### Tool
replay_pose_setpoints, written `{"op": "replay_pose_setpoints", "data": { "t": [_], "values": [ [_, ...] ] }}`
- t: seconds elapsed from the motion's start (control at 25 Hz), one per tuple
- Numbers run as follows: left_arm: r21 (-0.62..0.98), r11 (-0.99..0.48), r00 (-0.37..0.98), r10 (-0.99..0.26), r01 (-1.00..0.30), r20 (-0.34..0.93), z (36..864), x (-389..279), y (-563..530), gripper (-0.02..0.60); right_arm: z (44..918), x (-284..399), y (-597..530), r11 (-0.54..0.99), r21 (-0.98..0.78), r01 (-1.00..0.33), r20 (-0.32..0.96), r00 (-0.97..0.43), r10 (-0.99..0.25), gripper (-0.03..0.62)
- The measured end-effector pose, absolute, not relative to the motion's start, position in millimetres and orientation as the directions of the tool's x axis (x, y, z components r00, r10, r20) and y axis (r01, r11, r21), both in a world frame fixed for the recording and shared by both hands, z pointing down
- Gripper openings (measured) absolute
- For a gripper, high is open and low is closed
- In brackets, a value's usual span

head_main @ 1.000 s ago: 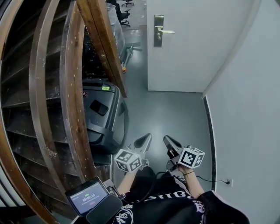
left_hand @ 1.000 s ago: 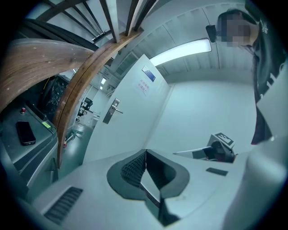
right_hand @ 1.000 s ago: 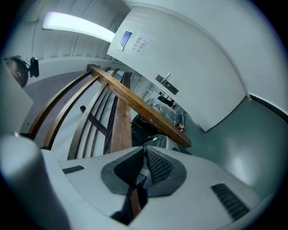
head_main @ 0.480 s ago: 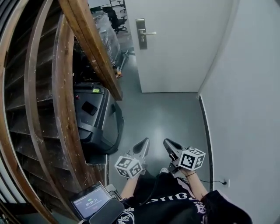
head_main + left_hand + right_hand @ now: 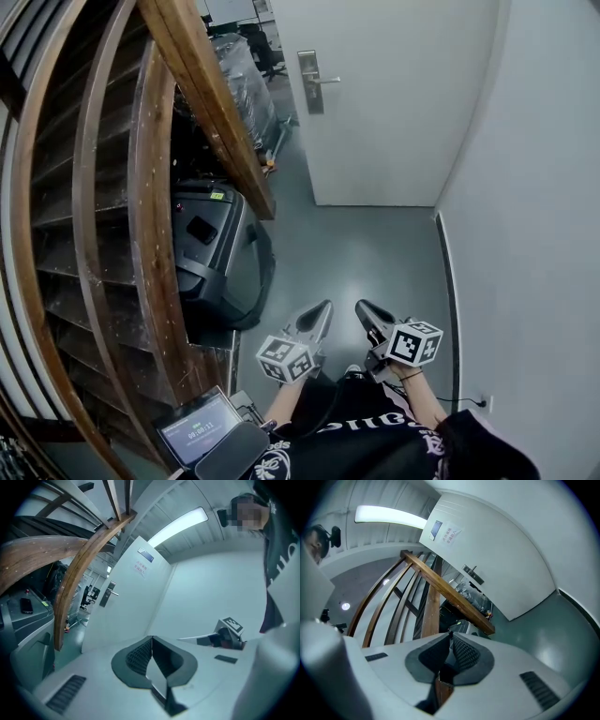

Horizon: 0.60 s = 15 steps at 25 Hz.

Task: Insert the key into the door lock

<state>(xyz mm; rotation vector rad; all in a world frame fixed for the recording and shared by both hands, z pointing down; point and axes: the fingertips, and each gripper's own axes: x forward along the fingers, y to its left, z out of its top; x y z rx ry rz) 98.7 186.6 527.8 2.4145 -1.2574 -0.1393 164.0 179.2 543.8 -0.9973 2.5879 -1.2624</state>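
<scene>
Left claw [image 5: 322,309] and right claw [image 5: 362,308] both pressed together, well apart from door lock [image 5: 310,82]

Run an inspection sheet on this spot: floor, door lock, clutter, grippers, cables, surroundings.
Surface: grey floor, glossy.
Job's things: door with lock plate and handle, far from both grippers; key not seen.
Clutter: black machine by the stairs; wrapped goods behind it.
Grippers: left gripper jaws together; right gripper jaws together; nothing made out in either.
Cables: one runs to a wall socket.
Surroundings: wooden railing on the left, white wall on the right.
</scene>
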Motion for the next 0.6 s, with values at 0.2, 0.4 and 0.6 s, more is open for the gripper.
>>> {"op": "replay_pose_setpoints", "data": {
  "t": [0.2, 0.4, 0.6],
  "values": [
    [0.392, -0.505, 0.584, -0.804, -0.769, 0.109, 527.7, 99.4, 191.4, 0.006, 543.8, 163.7, 182.2, 0.45, -0.737, -0.504, 0.18, -0.788, -0.589, 0.037],
    [0.384, -0.495, 0.572, -0.813, -0.779, 0.11, 529.7, 99.5, 188.4, 0.006, 547.1, 165.4, 179.2, 0.459, -0.736, -0.498, 0.173, -0.793, -0.583, 0.037],
    [0.386, -0.495, 0.572, -0.812, -0.778, 0.112, 526.6, 102.5, 185.6, 0.006, 543.1, 166.2, 177.4, 0.463, -0.733, -0.498, 0.176, -0.797, -0.578, 0.037]
  ]
}}
